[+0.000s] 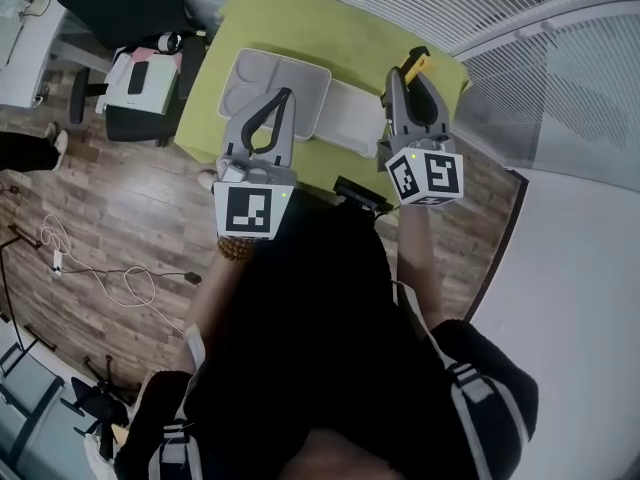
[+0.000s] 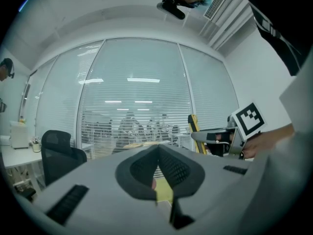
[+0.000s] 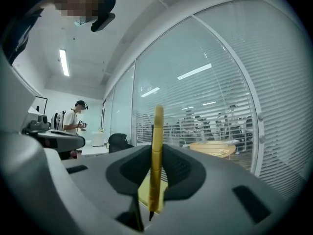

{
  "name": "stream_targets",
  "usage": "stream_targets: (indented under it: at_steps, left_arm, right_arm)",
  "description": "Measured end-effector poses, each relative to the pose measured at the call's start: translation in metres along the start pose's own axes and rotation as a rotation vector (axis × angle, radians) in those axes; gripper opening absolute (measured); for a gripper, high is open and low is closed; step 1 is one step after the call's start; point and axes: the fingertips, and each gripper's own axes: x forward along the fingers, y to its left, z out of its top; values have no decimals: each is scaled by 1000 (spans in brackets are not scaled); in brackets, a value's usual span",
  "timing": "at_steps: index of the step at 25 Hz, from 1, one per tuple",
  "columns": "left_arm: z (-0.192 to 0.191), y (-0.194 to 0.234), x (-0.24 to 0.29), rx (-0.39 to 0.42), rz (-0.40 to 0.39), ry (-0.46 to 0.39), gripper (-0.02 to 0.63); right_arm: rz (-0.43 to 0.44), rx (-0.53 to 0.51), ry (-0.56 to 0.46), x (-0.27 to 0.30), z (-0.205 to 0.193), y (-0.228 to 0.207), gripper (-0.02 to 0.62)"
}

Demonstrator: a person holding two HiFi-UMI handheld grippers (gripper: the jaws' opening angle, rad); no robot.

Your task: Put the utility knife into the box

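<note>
My right gripper (image 1: 410, 76) is shut on the yellow utility knife (image 1: 416, 64), held up above the right end of the green table (image 1: 225, 28). In the right gripper view the knife (image 3: 157, 131) stands edge-on between the jaws of that gripper (image 3: 157, 155), its top sticking out past them. The grey box (image 1: 283, 86) lies open on the table, a white part (image 1: 350, 118) beside it. My left gripper (image 1: 288, 92) hovers over the box, shut with nothing in it (image 2: 158, 156). From the left gripper view I see the knife (image 2: 193, 131) off to the right.
A black office chair (image 1: 135, 118) carrying white items stands left of the table. Cables (image 1: 100, 278) trail over the wooden floor. A black object (image 1: 362, 194) sits at the table's near edge. Glass walls with blinds (image 1: 560, 78) close off the far side.
</note>
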Motion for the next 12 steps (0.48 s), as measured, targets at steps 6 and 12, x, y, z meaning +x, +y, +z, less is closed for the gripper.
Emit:
stream_targets:
  at_steps: [6,12]
  left_arm:
    - [0,4,6,27,-14,5,11]
    - [0,7,9,47,-10,8,11]
  right_arm:
    - [1,-22,34,9,-15,0,63]
    - [66,-103,128,20,-50,6,63]
